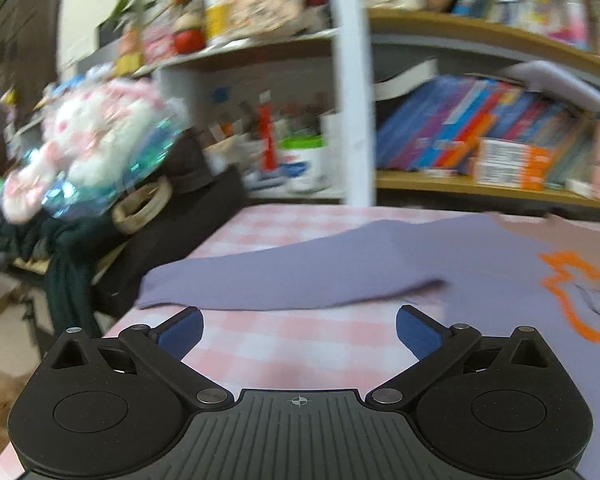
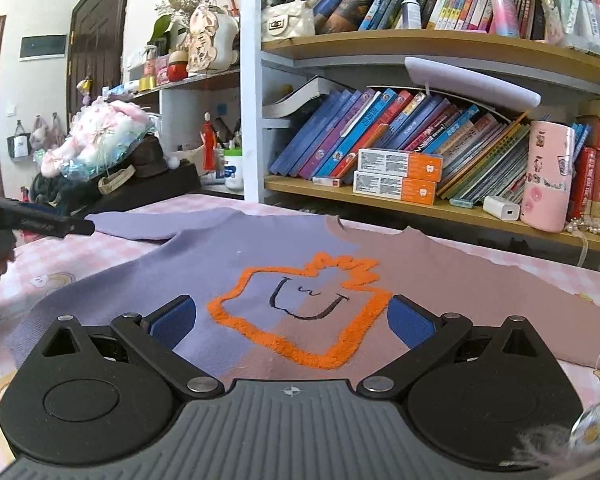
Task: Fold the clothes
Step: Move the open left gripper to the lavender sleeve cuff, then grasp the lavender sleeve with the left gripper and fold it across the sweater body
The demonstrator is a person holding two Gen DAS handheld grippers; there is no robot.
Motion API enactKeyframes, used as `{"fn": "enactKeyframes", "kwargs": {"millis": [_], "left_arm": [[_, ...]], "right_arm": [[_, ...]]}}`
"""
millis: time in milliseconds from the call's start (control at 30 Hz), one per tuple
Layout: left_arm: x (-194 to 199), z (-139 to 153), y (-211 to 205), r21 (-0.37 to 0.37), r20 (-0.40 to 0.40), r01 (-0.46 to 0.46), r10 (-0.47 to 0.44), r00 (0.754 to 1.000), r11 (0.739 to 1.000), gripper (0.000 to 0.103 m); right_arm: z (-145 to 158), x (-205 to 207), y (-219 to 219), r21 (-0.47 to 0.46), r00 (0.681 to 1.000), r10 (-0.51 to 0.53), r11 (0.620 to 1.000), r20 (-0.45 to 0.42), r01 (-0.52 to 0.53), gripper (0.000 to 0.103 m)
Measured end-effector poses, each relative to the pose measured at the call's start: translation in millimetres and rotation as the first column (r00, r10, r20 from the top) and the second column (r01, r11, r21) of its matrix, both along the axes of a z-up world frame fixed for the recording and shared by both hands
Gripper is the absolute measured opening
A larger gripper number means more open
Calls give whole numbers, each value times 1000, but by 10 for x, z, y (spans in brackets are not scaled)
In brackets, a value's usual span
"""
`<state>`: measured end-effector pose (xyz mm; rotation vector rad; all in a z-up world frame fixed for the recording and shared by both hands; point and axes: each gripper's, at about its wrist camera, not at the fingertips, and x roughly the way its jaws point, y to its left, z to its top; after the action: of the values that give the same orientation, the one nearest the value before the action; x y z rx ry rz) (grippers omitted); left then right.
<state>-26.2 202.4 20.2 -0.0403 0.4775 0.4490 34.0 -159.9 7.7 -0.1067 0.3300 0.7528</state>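
A two-tone sweater (image 2: pixel 440 280), lavender on the left and mauve on the right, lies flat on the pink checked tablecloth (image 2: pixel 52 256). It bears an orange outlined face design (image 2: pixel 340 344). Its lavender left sleeve (image 1: pixel 300 276) stretches out to the left. My left gripper (image 1: pixel 299 330) is open and empty, just short of that sleeve, above the cloth. It shows at the left edge of the right wrist view (image 2: pixel 80 227). My right gripper (image 2: pixel 292 322) is open and empty, low over the sweater's chest by the design.
A bookshelf (image 2: pixel 460 208) full of books runs behind the table. A white post (image 2: pixel 252 80) stands at the back. Plush toys and bags (image 2: pixel 100 148) pile up on dark furniture at the table's left edge. A pink cup (image 2: pixel 548 176) stands on the shelf.
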Motion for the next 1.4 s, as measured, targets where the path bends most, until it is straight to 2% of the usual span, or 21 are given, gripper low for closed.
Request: {"fn": "enactKeyframes", "kwargs": {"millis": [133, 200, 233, 367, 433, 633, 733, 967, 1067, 1167, 1267, 1300, 1400], "left_arm": [[239, 2, 473, -52, -20, -105, 104, 994, 993, 102], [309, 15, 758, -92, -15, -191, 190, 982, 977, 101], [334, 16, 884, -111, -12, -233, 233, 972, 966, 98], [468, -19, 1103, -51, -55, -283, 280, 958, 958, 87], [527, -55, 1193, -78, -77, -296, 290, 954, 952, 79], [582, -169, 1410, -183, -84, -384, 375, 923, 905, 78], [587, -211, 1448, -219, -102, -383, 369, 924, 897, 77], [503, -211, 1527, -337, -60, -380, 383, 922, 862, 76], [518, -200, 1494, -404, -37, -315, 329, 944, 859, 75], [565, -200, 1416, -464, -13, -249, 274, 962, 850, 71], [625, -213, 1355, -513, 4, -205, 241, 970, 833, 60], [642, -211, 1343, -517, 1, -205, 240, 971, 831, 52], [653, -214, 1396, -510, -6, -247, 284, 959, 824, 49]], "right_arm": [[-6, 25, 11, -10, 1000, -1, 1000, -10, 0, 103], [-10, 42, 10, -11, 1000, -3, 1000, -18, 3, 103], [-12, 49, 8, -10, 1000, -5, 1000, -22, 4, 103], [-15, 63, 15, -19, 1000, -16, 1000, -25, 15, 103], [-18, 64, 18, -22, 1000, -15, 1000, -27, 14, 103], [-22, 70, 16, -20, 999, -14, 1000, -31, 13, 103], [-25, 74, 18, -23, 999, -13, 1000, -34, 12, 103], [-23, 70, 17, -28, 999, -13, 1000, -32, 12, 103], [-22, 70, 22, -31, 999, -13, 999, -31, 13, 103], [-23, 68, 26, -33, 999, -13, 999, -30, 12, 103], [-23, 67, 29, -35, 999, -13, 999, -30, 12, 103], [-23, 66, 30, -35, 999, -13, 999, -30, 12, 103], [-22, 68, 30, -36, 999, -14, 999, -29, 13, 103]]}}
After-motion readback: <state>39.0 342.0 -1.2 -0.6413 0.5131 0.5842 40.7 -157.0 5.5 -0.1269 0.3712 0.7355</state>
